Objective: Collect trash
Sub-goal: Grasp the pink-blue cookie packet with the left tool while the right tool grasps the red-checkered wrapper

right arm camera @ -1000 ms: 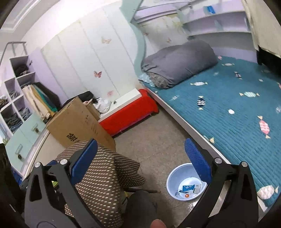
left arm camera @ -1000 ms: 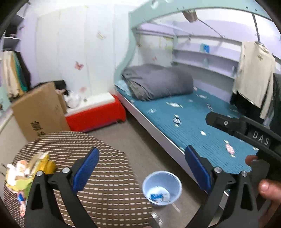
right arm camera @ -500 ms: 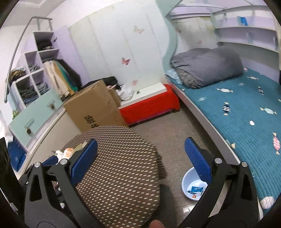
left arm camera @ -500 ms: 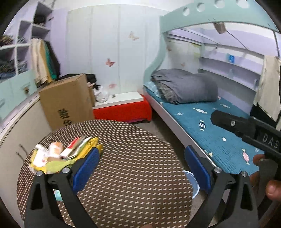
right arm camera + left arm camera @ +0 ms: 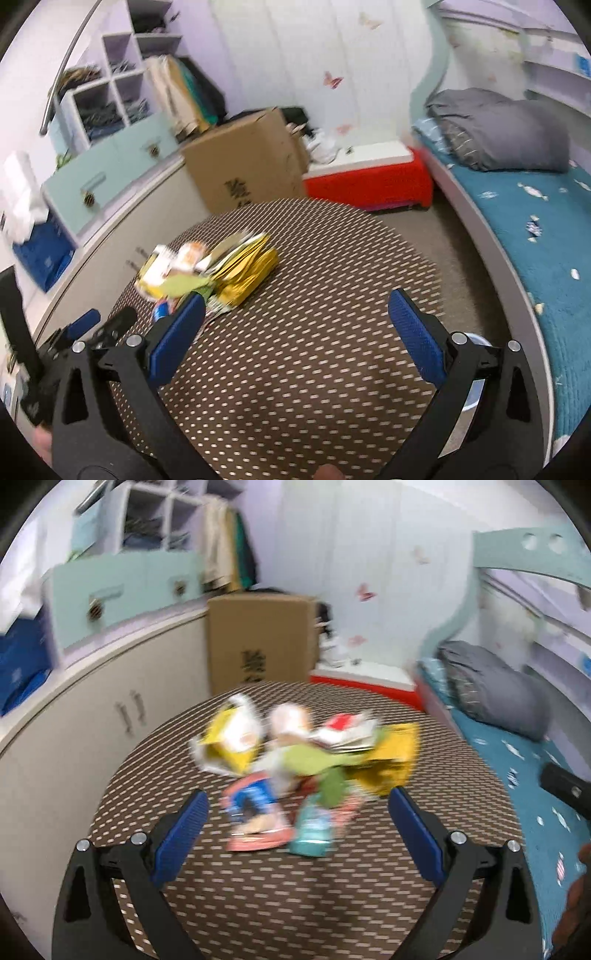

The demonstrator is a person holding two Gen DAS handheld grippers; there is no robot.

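Left tool (image 5: 297,819) spread wide, empty, hovering low over the tabletop (image 5: 258,886) with the trash pile (image 5: 306,760) just beyond and between its blue pads (image 5: 181,834). Right tool (image 5: 295,332) likewise spread wide, gripping nothing, above the dotted brown cloth; pile (image 5: 207,273) off to its left, near the far-left edge of the tabletop (image 5: 314,387). Wrappers blurred: yellow, green, blue, teal. Behind, cardboard box (image 5: 243,170), red chest (image 5: 369,181), bed (image 5: 535,221) at right.
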